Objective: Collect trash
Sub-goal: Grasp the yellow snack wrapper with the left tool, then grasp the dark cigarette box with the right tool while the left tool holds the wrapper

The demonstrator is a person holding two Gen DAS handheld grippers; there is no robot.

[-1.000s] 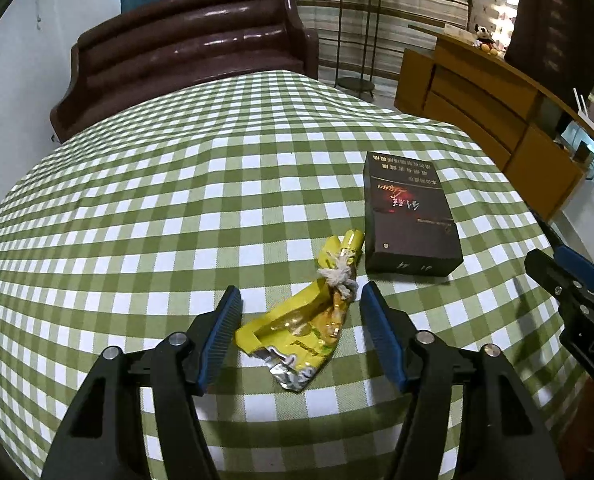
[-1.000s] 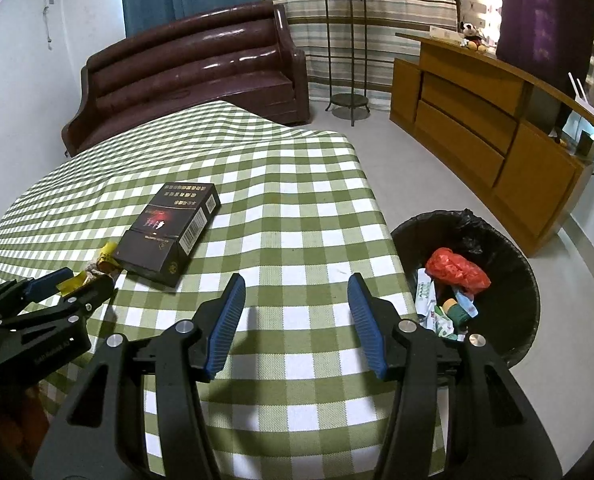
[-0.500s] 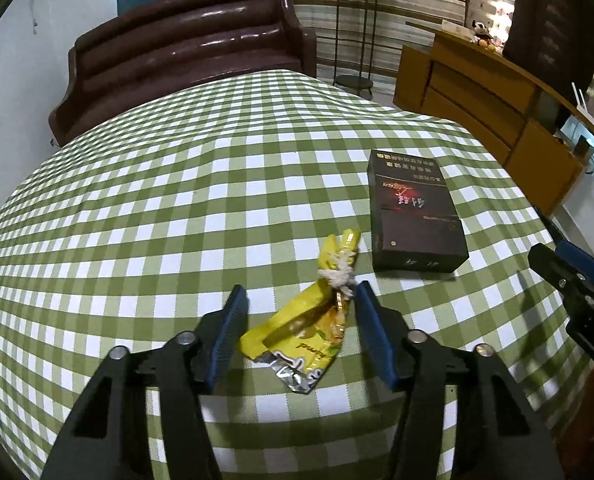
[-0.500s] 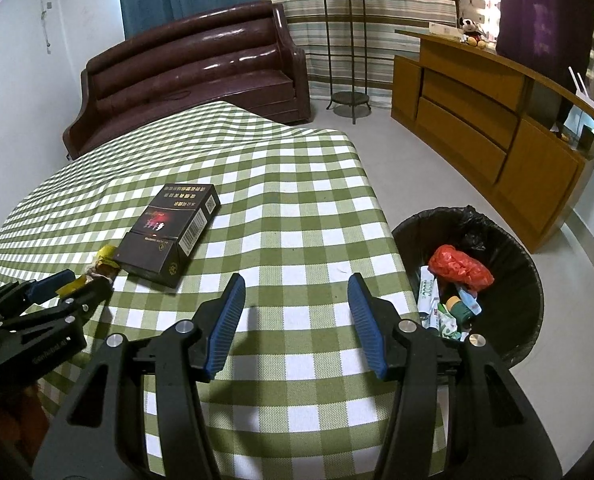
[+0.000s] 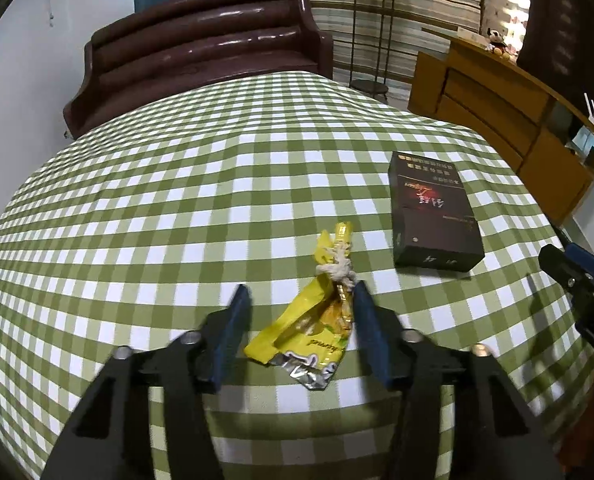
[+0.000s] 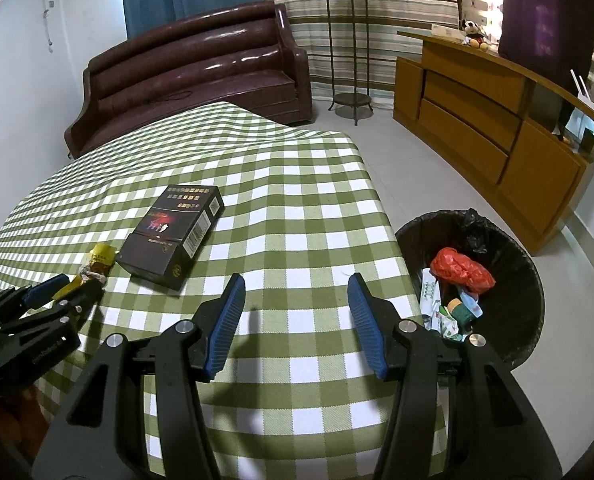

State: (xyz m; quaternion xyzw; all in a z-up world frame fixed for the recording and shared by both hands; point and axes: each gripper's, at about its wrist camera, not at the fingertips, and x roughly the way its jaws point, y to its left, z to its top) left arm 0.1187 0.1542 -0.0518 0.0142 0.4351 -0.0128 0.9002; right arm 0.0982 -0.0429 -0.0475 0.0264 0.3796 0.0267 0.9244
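Wrapper: a crumpled yellow wrapper with a silver torn end and a white string knot is lying on the surface near its front edge, between the blue pads of the left tongs.
Left tongs: the left tongs are angling down over the wrapper, and their jaws have just been closing around it; the right pad is looking as if it is touching the wrapper's edge, while the left pad is standing just clear of it.
Dark box: a dark box is lying flat at about 2 o'clock from the wrapper, near but apart.
Surface: the green-and-white checked surface is carrying both things.
Right tongs: the right tongs are hanging spread and empty over the surface's front corner.
Bin: a black-lined bin is standing on the floor at 3 o'clock from the right tongs, holding red and white rubbish.
Sofa: a dark brown sofa is sitting beyond the surface at 12 o'clock.
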